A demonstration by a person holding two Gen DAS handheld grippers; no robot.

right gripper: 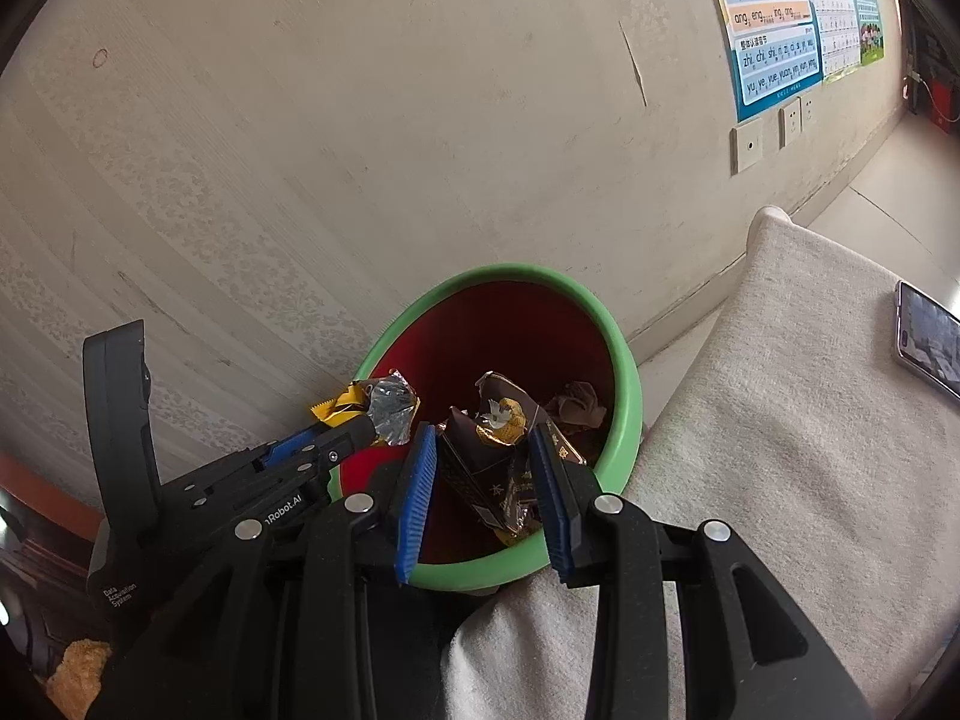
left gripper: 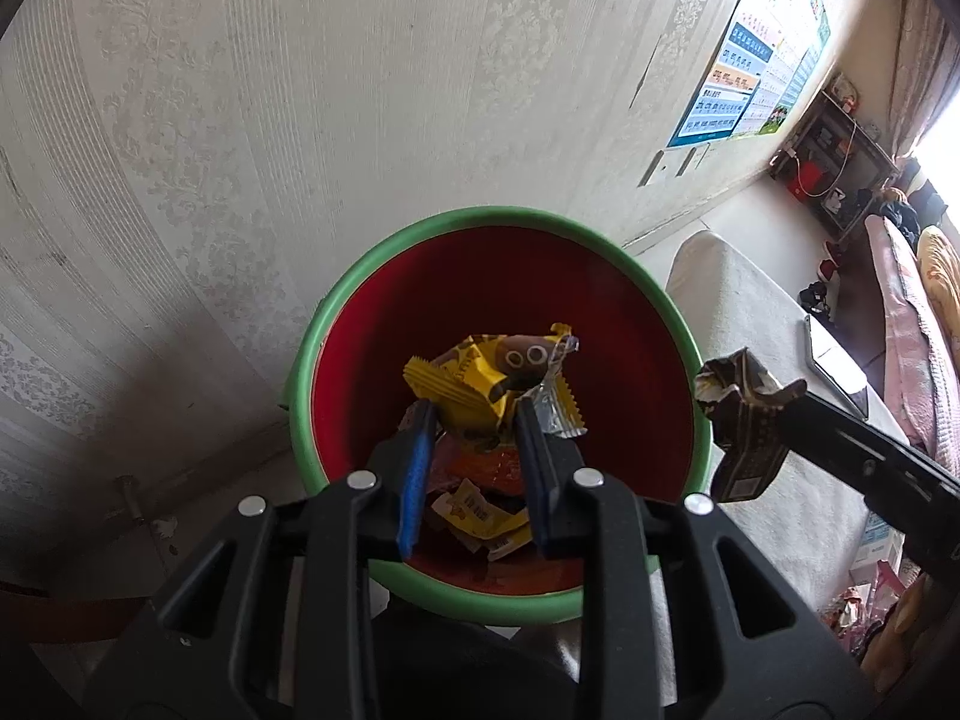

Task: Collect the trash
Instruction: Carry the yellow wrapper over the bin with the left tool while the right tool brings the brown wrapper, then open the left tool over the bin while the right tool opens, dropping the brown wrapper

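A round bin [left gripper: 420, 228] with a green rim and red inside stands on the floor against the wall; it also shows in the right wrist view [right gripper: 624, 372]. Several wrappers lie at its bottom. My left gripper [left gripper: 474, 411] is shut on a yellow snack wrapper [left gripper: 474, 375] and holds it over the bin's mouth. My right gripper [right gripper: 483, 441] is shut on a crumpled brown wrapper [right gripper: 480, 468], at the bin's right rim. The right gripper and its brown wrapper [left gripper: 747, 414] show at the right of the left wrist view. The left gripper with the yellow wrapper [right gripper: 366, 405] shows in the right wrist view.
A table under a beige cloth [right gripper: 810, 420] stands to the right of the bin, with a phone [right gripper: 930, 336] on it. The papered wall [left gripper: 300, 120] is right behind the bin, with a poster [right gripper: 774, 24] and wall sockets [right gripper: 747, 144].
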